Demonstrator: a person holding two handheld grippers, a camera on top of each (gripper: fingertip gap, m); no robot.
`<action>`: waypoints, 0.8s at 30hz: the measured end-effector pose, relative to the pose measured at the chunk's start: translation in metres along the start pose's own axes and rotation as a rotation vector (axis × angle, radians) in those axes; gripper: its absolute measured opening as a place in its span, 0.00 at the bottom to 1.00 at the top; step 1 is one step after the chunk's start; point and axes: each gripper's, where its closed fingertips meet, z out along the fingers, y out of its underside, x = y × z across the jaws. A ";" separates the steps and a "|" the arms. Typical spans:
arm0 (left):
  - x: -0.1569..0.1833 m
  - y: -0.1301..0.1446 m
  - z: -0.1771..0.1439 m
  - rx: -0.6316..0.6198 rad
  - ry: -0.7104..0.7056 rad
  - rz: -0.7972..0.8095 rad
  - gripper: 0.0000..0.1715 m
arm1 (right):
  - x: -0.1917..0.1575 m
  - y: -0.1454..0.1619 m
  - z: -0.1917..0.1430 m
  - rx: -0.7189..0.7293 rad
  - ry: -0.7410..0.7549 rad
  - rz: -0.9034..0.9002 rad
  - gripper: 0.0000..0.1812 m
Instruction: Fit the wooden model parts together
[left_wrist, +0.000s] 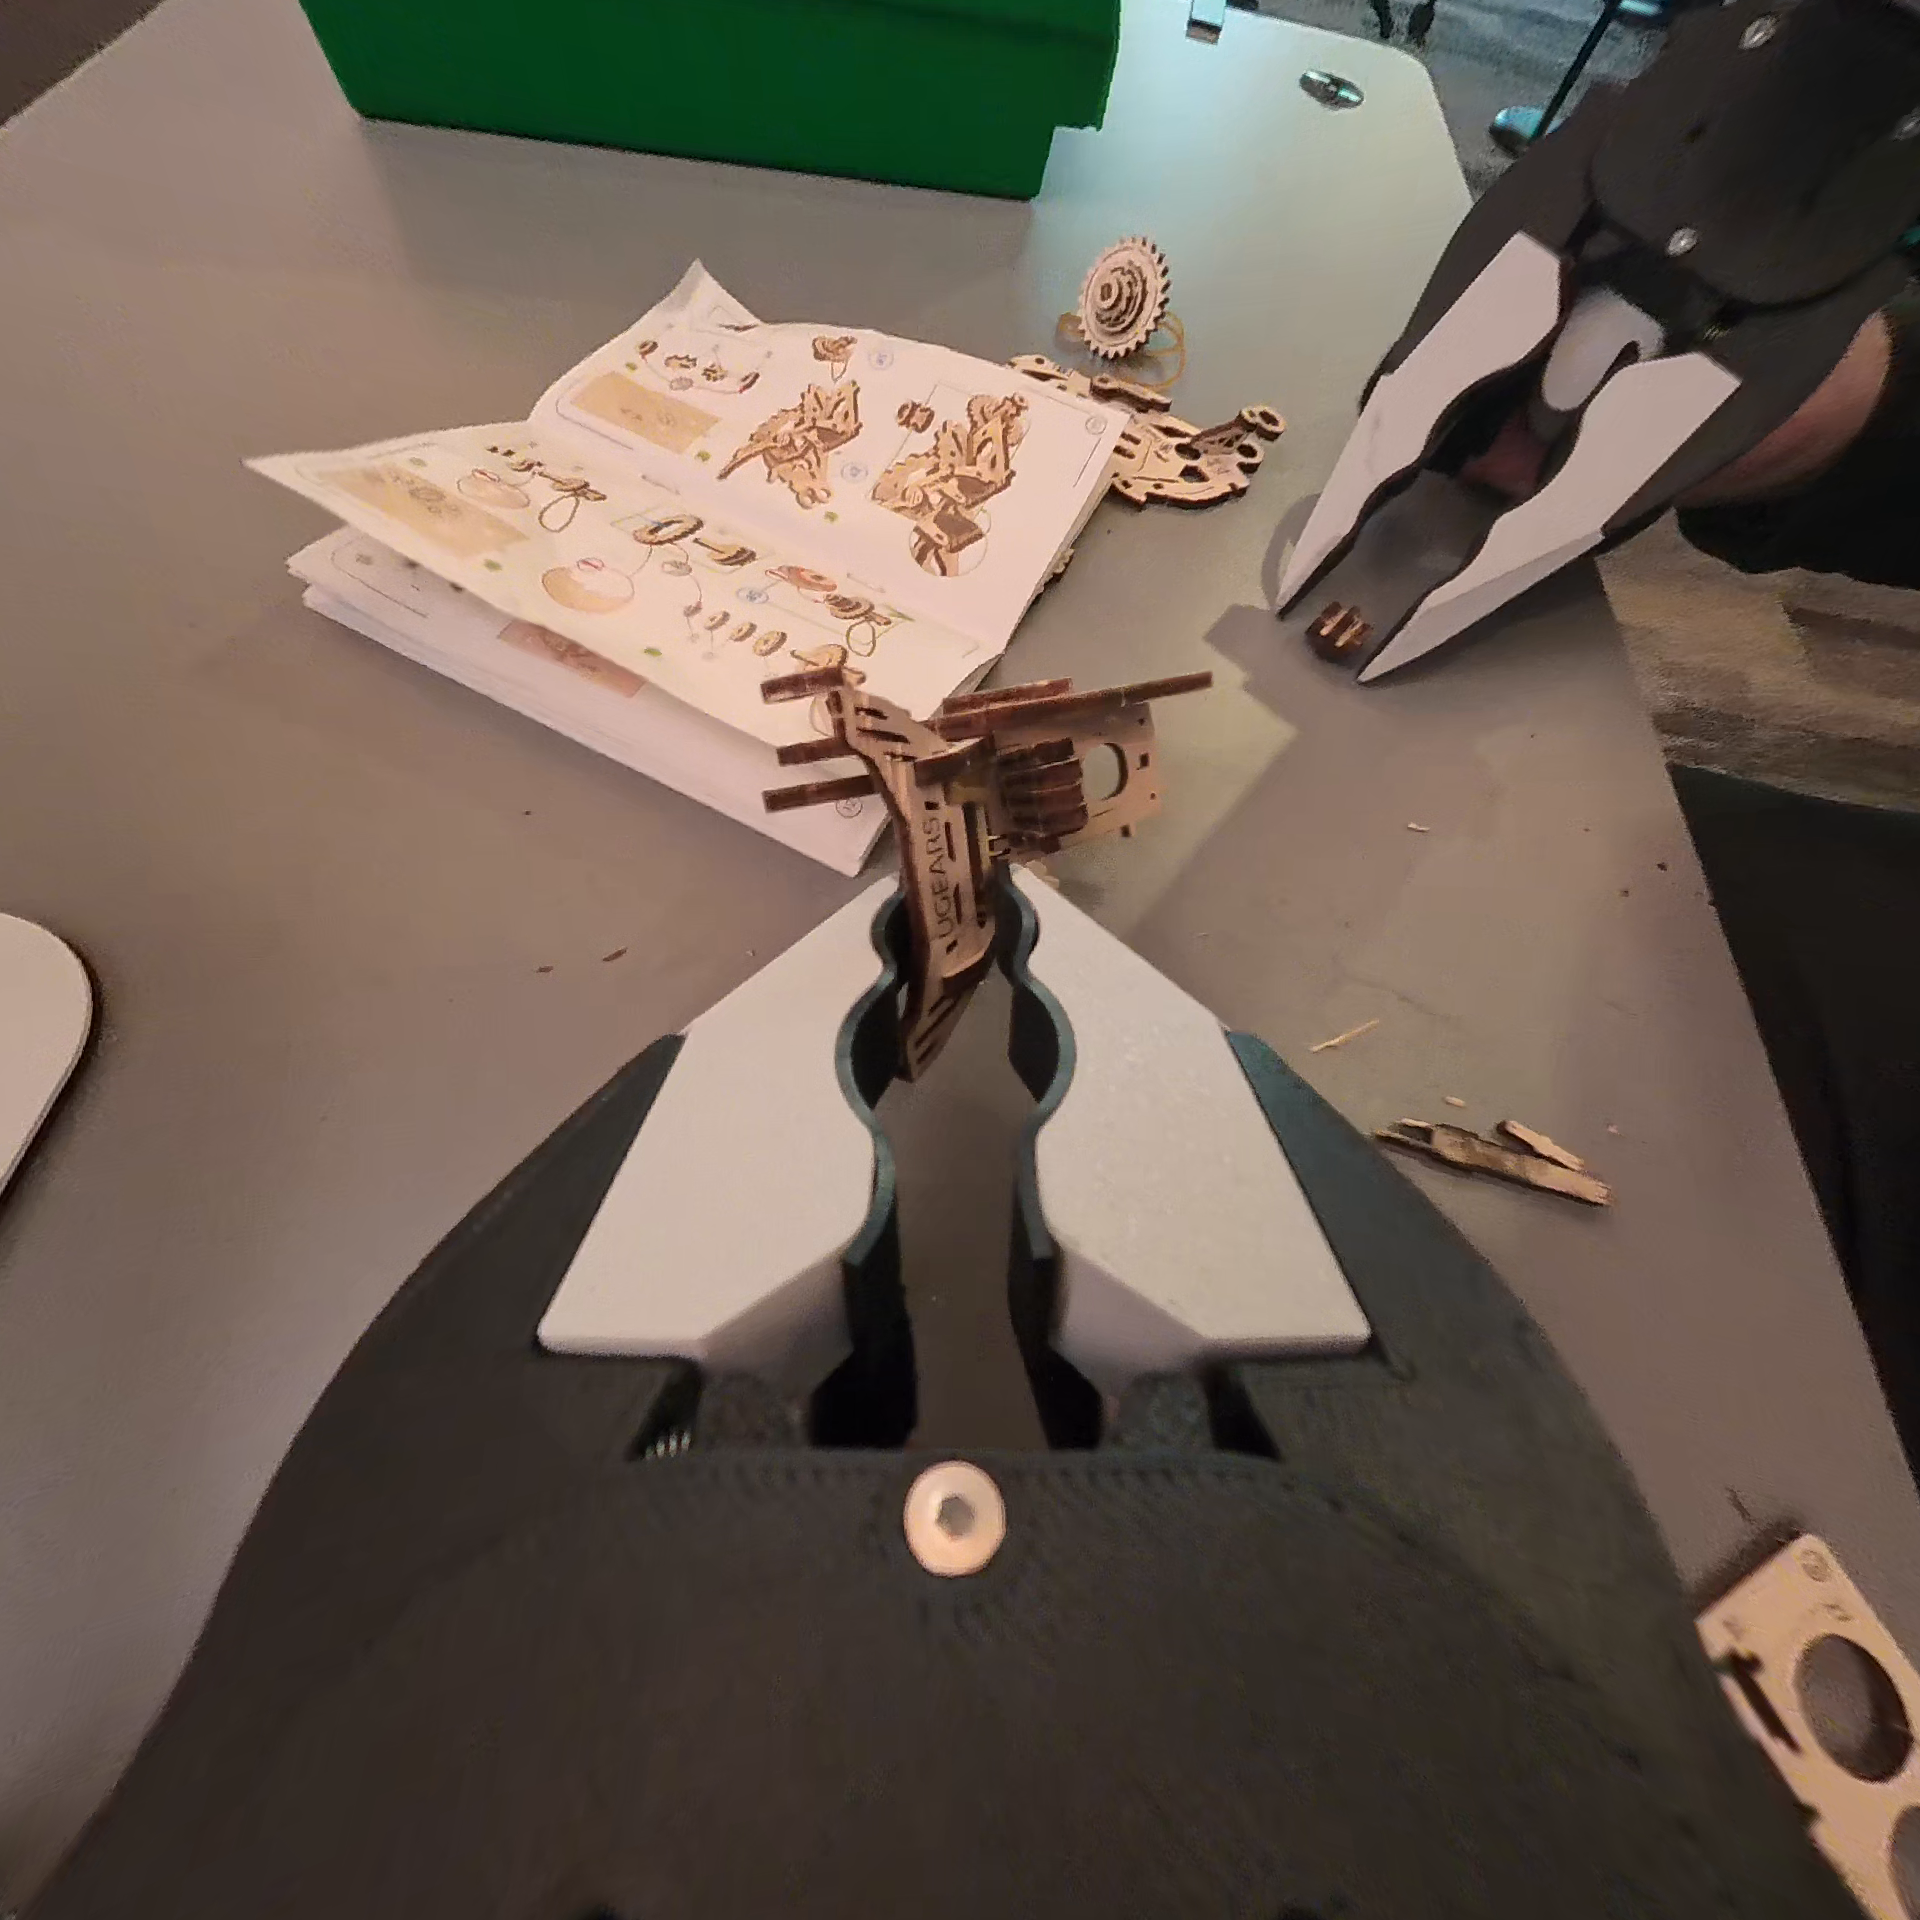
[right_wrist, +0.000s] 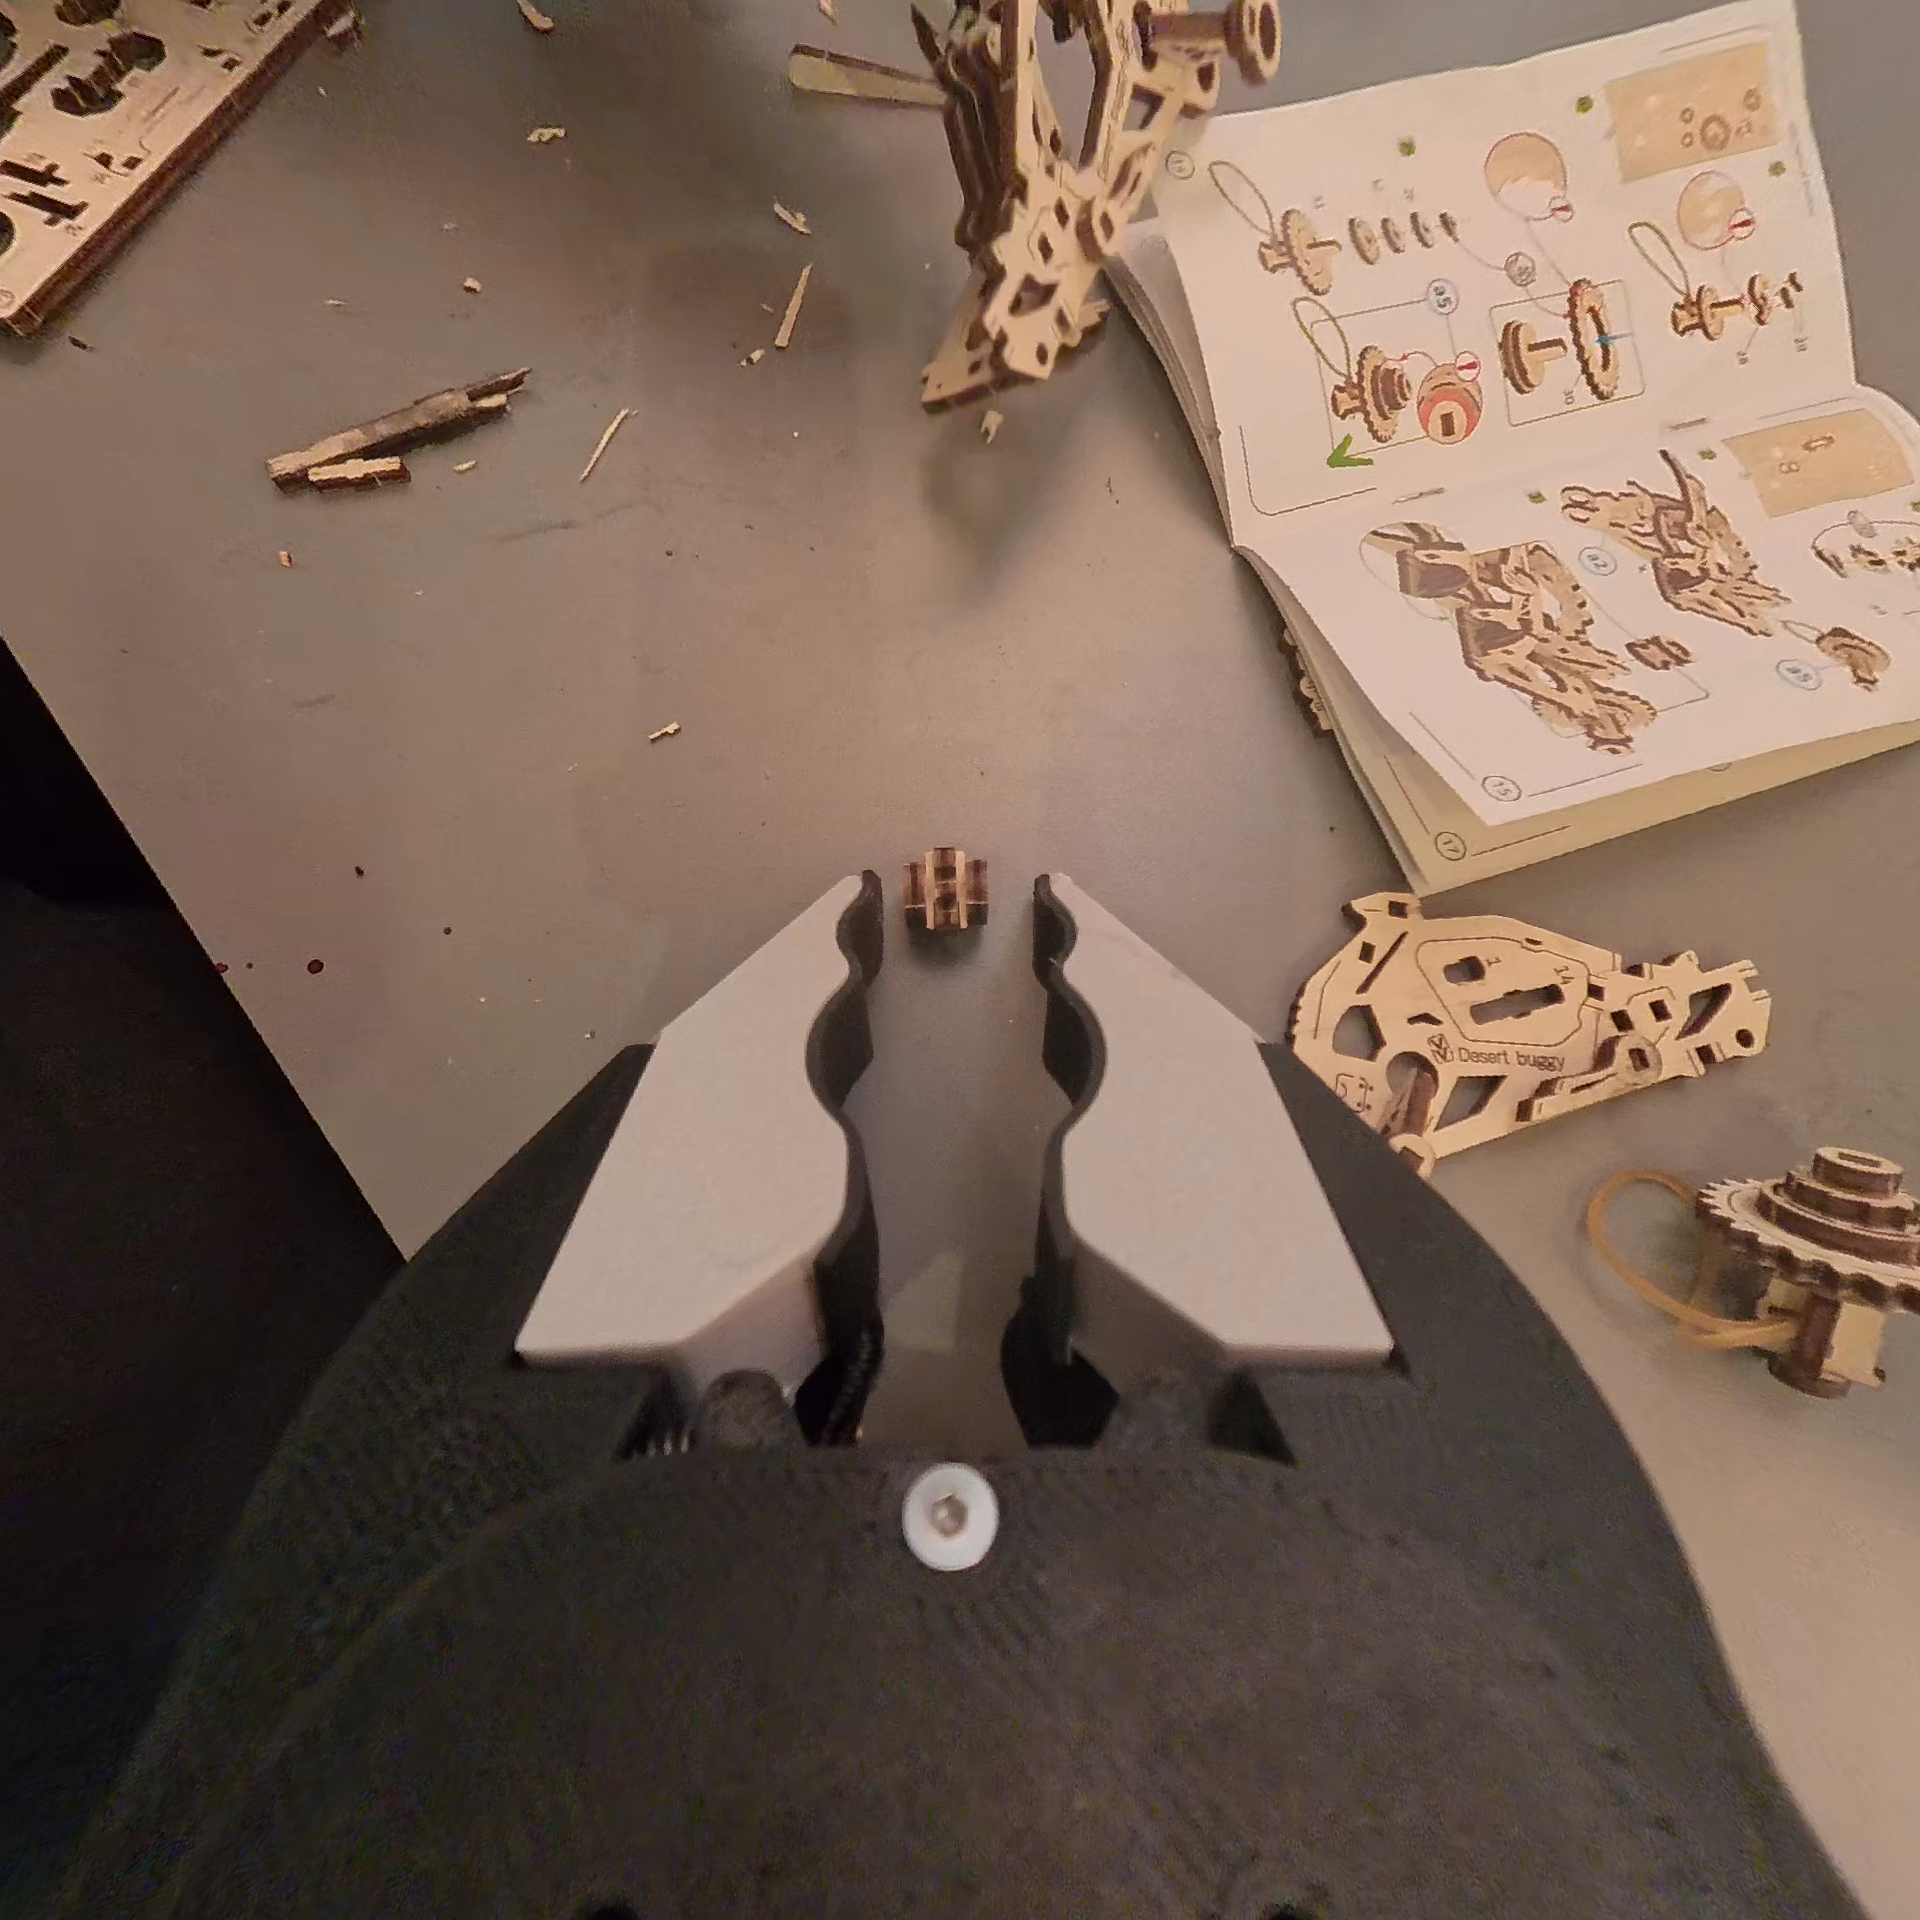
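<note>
**A:** Gripping the half-built wooden assembly (left_wrist: 966, 821) by its lower plate, the left claw (left_wrist: 951, 904) has its two fingers closed on it; the assembly stands clear above the grey desk (left_wrist: 364, 852), its pegs pointing sideways.

**B:** And the right claw (right_wrist: 948, 894)?

**A:** Parted, holding nothing. Its tips sit on either side of a small notched wooden block (right_wrist: 943, 902) lying on the desk, with a gap on each side of it.

**B:** What's around them?

**A:** An open instruction booklet (left_wrist: 665, 520) lies just beyond the assembly. Near the right claw's right finger lies a flat wooden side panel (right_wrist: 1527, 1023), then a gear hub with a rubber band (right_wrist: 1808, 1268). Splinters and a broken strip (right_wrist: 395, 431) are scattered to the left, by the desk's front edge (right_wrist: 208, 935). A green box (left_wrist: 717, 83) stands at the far side; bare desk stretches between the claws.
</note>
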 end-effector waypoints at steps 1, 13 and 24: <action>0.000 -0.002 -0.002 -0.001 -0.001 0.000 0.07 | 0.000 0.000 0.000 0.000 0.000 0.000 0.15; 0.011 -0.008 -0.013 -0.105 -0.013 -0.063 0.07 | -0.003 -0.002 -0.001 0.008 -0.007 -0.038 0.16; 0.054 -0.008 -0.012 -0.205 0.018 -0.188 0.07 | -0.011 -0.003 -0.003 0.019 -0.052 -0.059 0.16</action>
